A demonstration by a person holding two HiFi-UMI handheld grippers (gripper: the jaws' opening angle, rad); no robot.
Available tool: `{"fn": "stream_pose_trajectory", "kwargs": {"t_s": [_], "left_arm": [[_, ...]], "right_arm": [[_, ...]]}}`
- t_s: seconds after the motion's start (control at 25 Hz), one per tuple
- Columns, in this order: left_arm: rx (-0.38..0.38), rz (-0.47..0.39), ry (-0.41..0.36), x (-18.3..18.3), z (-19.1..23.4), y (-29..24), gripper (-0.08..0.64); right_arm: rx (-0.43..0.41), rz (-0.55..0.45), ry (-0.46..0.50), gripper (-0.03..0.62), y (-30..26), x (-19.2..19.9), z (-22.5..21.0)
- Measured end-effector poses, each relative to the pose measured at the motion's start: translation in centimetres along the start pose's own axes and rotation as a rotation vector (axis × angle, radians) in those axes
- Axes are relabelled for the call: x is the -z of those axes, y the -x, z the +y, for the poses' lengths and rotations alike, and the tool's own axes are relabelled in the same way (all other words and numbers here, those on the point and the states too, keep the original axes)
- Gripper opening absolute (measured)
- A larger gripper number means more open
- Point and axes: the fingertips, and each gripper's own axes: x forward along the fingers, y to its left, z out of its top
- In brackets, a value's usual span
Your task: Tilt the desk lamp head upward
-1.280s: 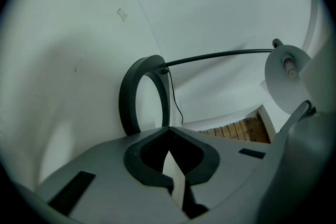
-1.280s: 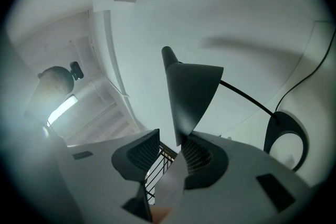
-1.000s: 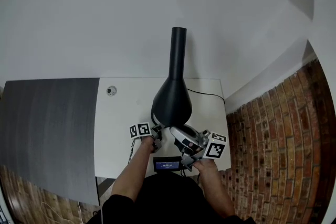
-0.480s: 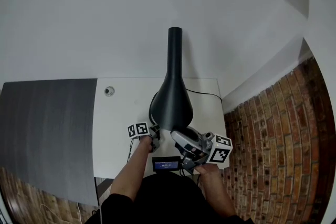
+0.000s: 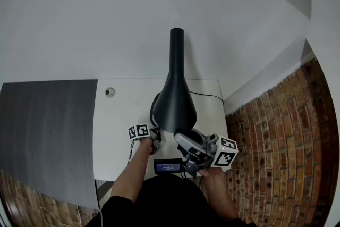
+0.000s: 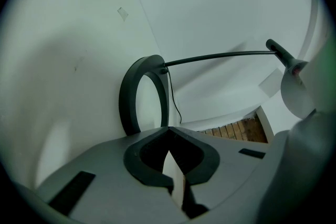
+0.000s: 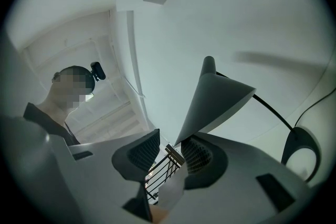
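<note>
So, what we're seeing: the desk lamp head (image 5: 174,106) is a black cone hanging over the white desk (image 5: 119,125), wide end toward us and its narrow neck pointing away toward the wall. The right hand-held gripper (image 5: 184,143) sits right under the wide rim, aimed up at it. In the right gripper view the jaws of that hand-held gripper (image 7: 168,147) are a little apart, and the low edge of the lamp head (image 7: 218,99) comes down right at the mouth of the gap, next to one pad. We can't tell if it's actually touching. The left hand-held gripper (image 5: 154,138) is just beside the shade's left edge. Its own view shows its tips (image 6: 168,131) meeting with nothing between them, pointing at the lamp's ring-shaped base (image 6: 126,99) flat on the desk.
</note>
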Motion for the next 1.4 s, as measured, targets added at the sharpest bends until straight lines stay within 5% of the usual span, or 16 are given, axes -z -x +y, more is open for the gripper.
{"fn": "stream_pose_trajectory", "kwargs": {"t_s": [1.4], "left_arm": [[0.022,0.002,0.009,0.0,0.0,0.0,0.009]], "right_arm": [[-0.083,-0.043,0.1,0.127,-1.6,-3.6,4.7]]}}
